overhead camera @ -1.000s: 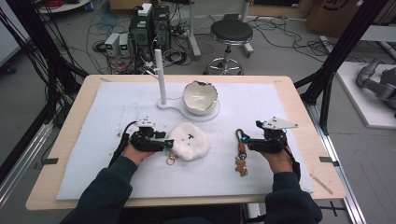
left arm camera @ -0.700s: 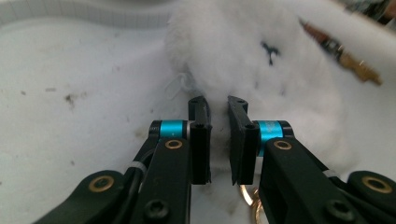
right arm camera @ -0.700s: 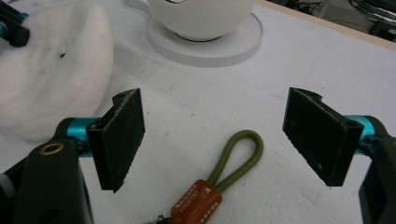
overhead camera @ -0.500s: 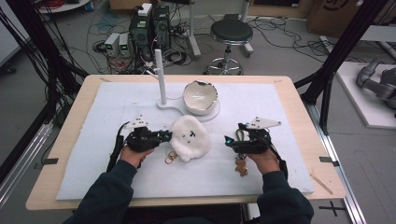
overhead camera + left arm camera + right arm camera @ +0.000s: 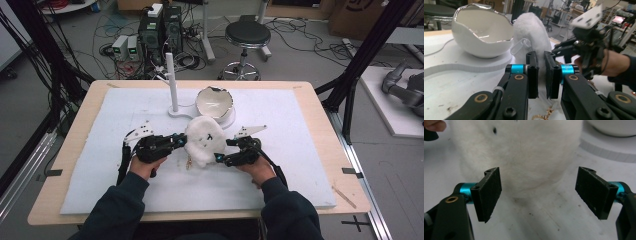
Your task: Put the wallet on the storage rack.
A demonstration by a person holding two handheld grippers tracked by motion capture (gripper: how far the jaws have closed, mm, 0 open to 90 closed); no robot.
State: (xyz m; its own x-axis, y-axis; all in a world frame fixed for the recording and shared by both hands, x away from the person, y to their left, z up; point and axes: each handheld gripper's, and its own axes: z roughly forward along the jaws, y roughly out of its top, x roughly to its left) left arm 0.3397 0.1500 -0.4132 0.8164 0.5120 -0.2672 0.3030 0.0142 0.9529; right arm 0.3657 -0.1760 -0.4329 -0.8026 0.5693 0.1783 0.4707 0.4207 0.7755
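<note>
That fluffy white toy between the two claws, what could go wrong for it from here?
The left gripper pinches only a thin fold of the fluffy white toy, so it might slip free when lifted. The right gripper is open and close to the toy; it could nudge the toy sideways. The eggshell-shaped bowl stands just behind and might get knocked.

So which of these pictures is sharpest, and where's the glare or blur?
High view: soft all over, evenly lit, faint shadows. Left gripper view: the left gripper, shut on the white plush toy, is crisp; the bowl has glare along its silvery rim; the other hand and room behind are blurred. Right gripper view: the right gripper is sharp, the fur close ahead bright and washed out.
</note>
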